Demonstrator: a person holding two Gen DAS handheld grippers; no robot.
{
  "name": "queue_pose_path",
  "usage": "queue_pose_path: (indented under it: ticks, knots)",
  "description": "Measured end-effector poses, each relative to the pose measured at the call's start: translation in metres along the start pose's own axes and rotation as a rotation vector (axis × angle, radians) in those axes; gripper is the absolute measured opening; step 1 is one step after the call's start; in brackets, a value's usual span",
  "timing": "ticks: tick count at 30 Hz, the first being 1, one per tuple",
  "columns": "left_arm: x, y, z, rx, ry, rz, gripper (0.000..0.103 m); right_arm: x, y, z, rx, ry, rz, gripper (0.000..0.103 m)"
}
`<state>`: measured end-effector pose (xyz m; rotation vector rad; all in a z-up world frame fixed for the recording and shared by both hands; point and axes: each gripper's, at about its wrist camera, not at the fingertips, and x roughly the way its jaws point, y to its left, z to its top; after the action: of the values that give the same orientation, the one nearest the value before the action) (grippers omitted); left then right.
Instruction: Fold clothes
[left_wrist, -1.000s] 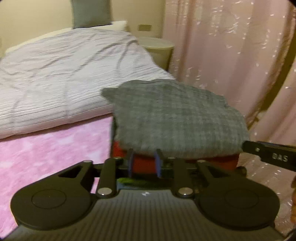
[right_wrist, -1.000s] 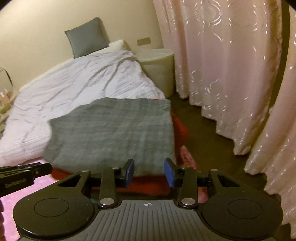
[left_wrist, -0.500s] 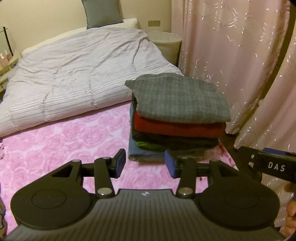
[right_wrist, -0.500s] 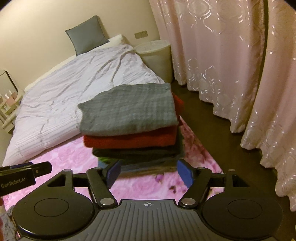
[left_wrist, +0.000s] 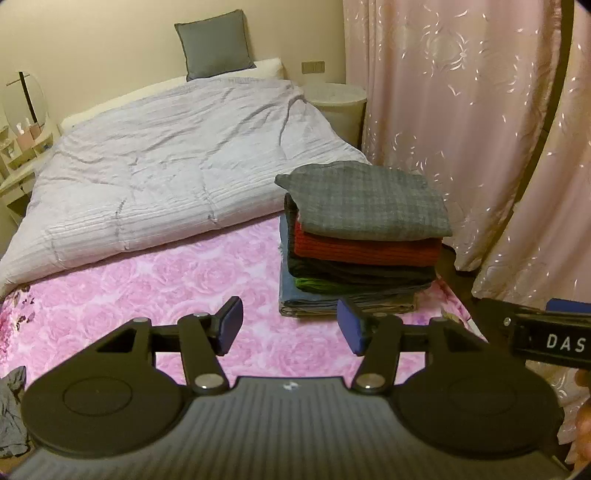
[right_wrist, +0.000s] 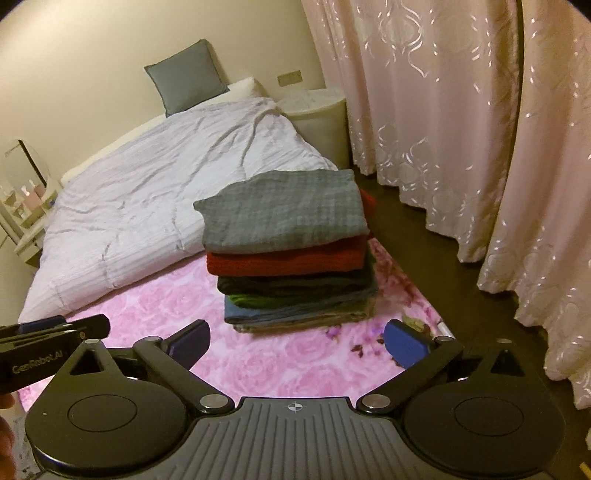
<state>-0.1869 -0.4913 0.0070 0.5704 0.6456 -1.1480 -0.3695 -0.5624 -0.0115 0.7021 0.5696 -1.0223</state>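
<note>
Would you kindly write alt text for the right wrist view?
A stack of folded clothes, a grey checked garment on top, sits on a pink rose-patterned blanket. The right claw hangs before it, its jaws opening and empty. A crumpled white quilt lies behind.

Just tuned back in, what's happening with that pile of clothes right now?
A person holds a pair of tongs in each hand, and neither grips anything. The left tongs and right tongs are both opening, with nothing between them, above the pink floral blanket. The folded stack sits on that blanket with the grey checked garment on top. A crumpled grey piece lies at the left tongs' near-left edge, apparently unfolded.
</note>
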Motion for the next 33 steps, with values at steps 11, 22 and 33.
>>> queue_pose_path:
  ticks: [11,22,33]
  knots:
    - [-0.009,-0.005,-0.015,0.004,0.013,-0.011,0.062,-0.008,0.004,-0.014,-0.053,-0.008,-0.065,0.103]
    - [-0.006,-0.016,-0.03,0.013,0.046,0.012,0.063,-0.004,-0.005,-0.023,-0.05,0.038,-0.068,0.103]
    - [0.005,-0.026,-0.037,0.021,0.087,0.022,0.063,0.007,-0.012,-0.025,-0.062,0.085,-0.072,0.103]
